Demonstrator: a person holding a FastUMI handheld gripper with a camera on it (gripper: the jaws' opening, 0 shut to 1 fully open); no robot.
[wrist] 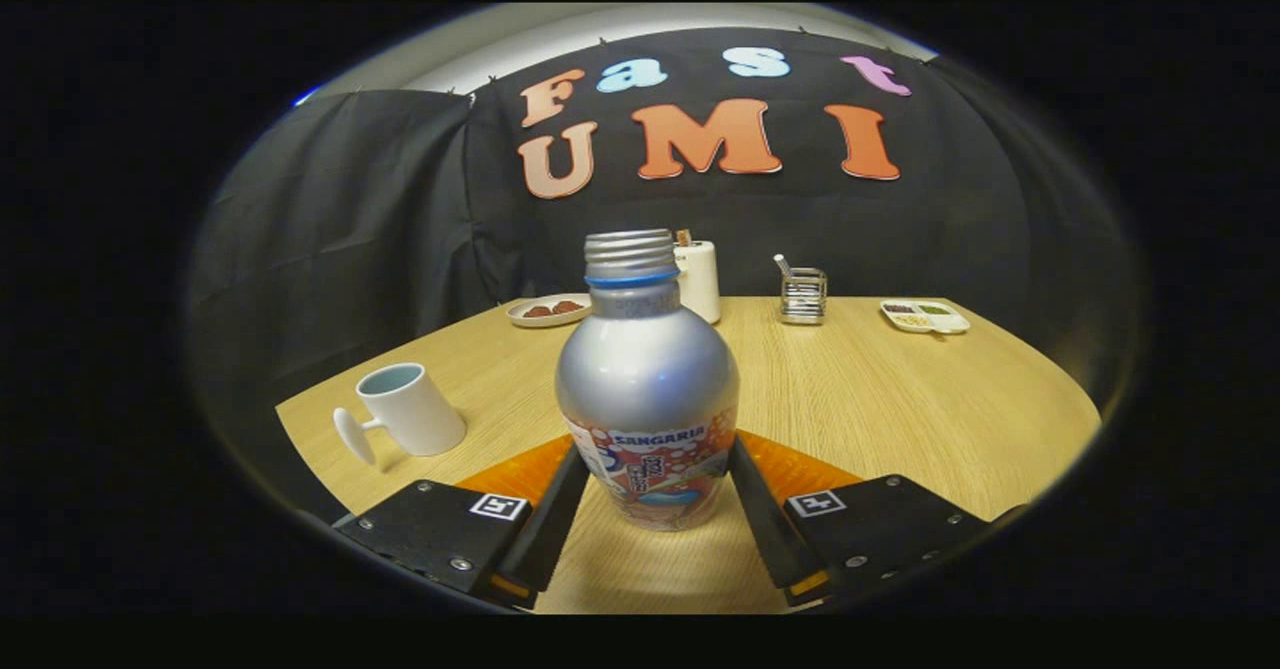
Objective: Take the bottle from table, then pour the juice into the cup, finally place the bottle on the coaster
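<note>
Wooden table (pixel 900 399) carries an upright bottle (pixel 648 389), clasped low on both sides by the gripper (pixel 652 469), while the cup (pixel 408 409) is seen left, the coaster (pixel 510 474) beneath.

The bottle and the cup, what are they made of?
The bottle, held between the gripper jaws, looks like metal: a silvery matte body, ridged threaded neck and printed wrap. The cup looks like white ceramic or plastic, smooth and slightly glossy. I can't tell which.
</note>
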